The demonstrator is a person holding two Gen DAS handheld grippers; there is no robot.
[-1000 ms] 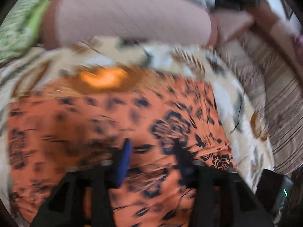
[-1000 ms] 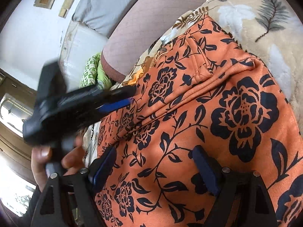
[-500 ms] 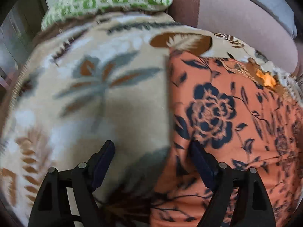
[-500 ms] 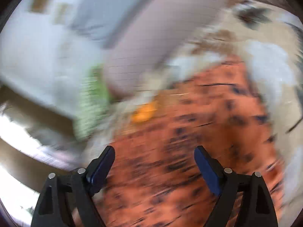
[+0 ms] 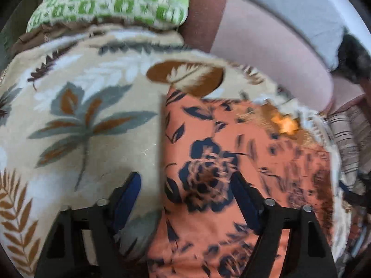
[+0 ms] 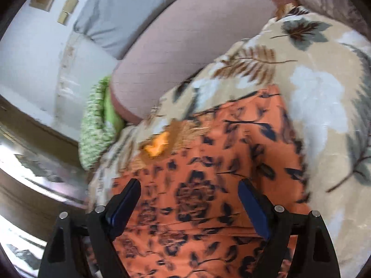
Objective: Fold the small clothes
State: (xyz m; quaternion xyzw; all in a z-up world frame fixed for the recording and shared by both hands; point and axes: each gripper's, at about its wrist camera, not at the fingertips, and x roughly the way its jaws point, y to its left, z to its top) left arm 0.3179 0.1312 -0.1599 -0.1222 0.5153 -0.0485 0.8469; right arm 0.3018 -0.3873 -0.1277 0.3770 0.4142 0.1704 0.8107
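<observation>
An orange garment with dark blue flowers [image 5: 231, 162] lies flat on a beige leaf-print blanket [image 5: 92, 115]. My left gripper [image 5: 185, 180] is open and empty, held above the garment's left edge: one finger over the blanket, the other over the cloth. In the right wrist view the same garment [image 6: 208, 185] fills the lower middle. My right gripper [image 6: 189, 187] is open and empty above it. A bright orange patch [image 6: 157, 146] shows at the garment's far edge.
A pink bolster [image 5: 266, 46] lies along the far side of the blanket, with a green and white patterned pillow [image 5: 111, 7] beside it and a grey pillow [image 6: 120, 11] behind. Striped bedding [image 5: 347, 139] lies at the right. A dark wooden frame [image 6: 34, 162] runs at the left.
Both grippers have swung away from the middle of the garment. The left one now hangs over the garment's left edge, and it has opened wider. The right view has steadied after a blur.
</observation>
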